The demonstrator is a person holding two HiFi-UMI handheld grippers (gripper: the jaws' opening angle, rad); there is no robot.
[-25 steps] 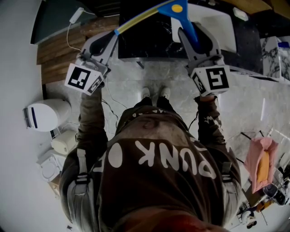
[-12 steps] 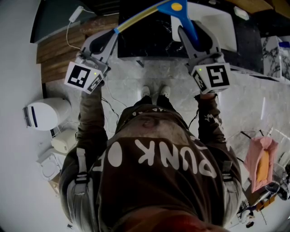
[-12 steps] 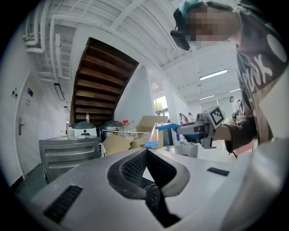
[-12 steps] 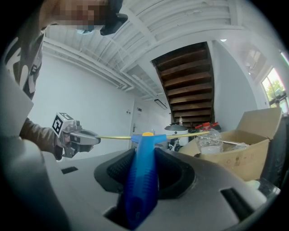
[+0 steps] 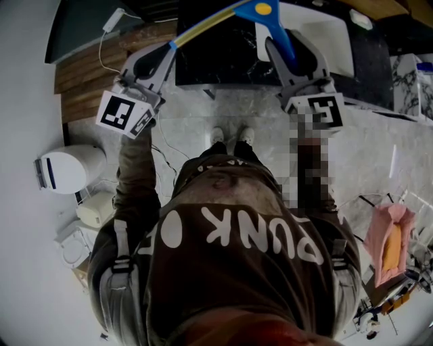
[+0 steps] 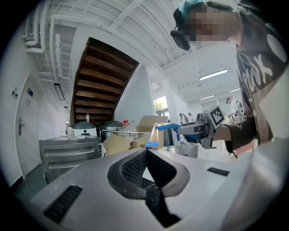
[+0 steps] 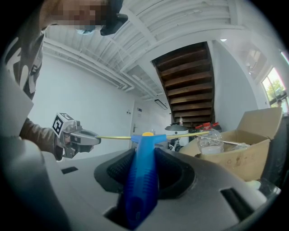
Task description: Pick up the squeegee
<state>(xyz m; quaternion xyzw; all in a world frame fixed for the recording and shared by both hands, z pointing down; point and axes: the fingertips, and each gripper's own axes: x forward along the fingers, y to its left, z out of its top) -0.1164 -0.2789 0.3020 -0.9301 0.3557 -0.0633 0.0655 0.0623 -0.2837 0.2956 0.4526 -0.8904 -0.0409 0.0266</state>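
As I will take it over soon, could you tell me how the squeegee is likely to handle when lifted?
The squeegee is probably light: the right gripper holds it by its ribbed blue handle, which should resist slipping. Its long yellow blade looks straight, so likely stiff, yet may twist once the left gripper lets go of its end.

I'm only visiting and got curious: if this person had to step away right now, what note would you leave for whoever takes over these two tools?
Right tool: shut on the squeegee, with its blue handle clamped between the jaws.
Left tool: shut on the far end of the yellow blade, pinched at the jaw tips.
Squeegee: off any surface, spanning the two tools in front of the person.
Done: the pickup; it is lifted and gripped at both ends.
Left: nothing of the pickup itself. Letting go on one side would probably make it swing, so hold both grips.
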